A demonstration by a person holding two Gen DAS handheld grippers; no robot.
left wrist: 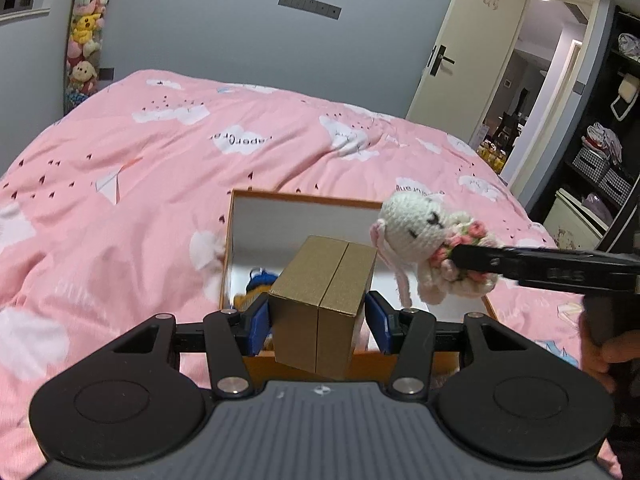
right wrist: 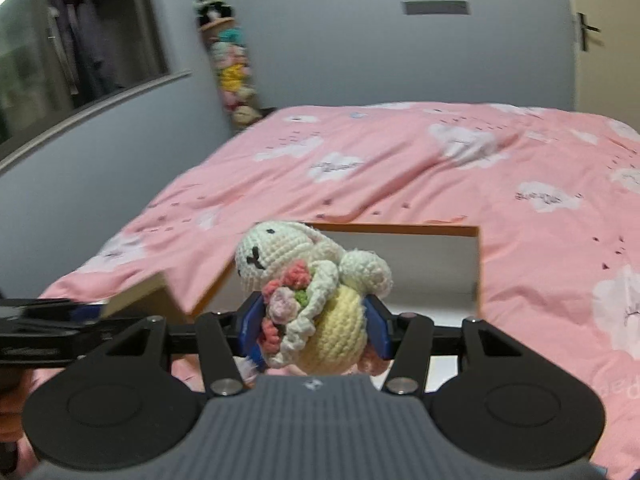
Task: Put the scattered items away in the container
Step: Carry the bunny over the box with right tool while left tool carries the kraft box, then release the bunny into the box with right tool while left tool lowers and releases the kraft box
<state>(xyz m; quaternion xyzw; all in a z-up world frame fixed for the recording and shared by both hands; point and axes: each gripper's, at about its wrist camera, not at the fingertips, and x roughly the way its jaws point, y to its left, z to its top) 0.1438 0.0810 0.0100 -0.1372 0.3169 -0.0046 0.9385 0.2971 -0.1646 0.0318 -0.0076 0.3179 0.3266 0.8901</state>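
Observation:
My left gripper [left wrist: 318, 316] is shut on a gold-brown cardboard box [left wrist: 324, 300] and holds it over the open orange container [left wrist: 304, 199] with white inside walls. A blue and yellow knitted item [left wrist: 258, 286] lies inside the container. My right gripper [right wrist: 314, 326] is shut on a crocheted white bunny [right wrist: 308, 284] with pink flowers, held above the container's near edge [right wrist: 400, 229]. In the left wrist view the bunny [left wrist: 424, 236] and the right gripper [left wrist: 472, 260] come in from the right, over the container's right side. The gold box [right wrist: 148, 300] shows at the left in the right wrist view.
The container sits on a bed with a pink cloud-print duvet [left wrist: 160, 168]. A column of plush toys [left wrist: 86, 36] stands at the far wall. An open door [left wrist: 460, 52] and dark shelves [left wrist: 604, 152] are to the right.

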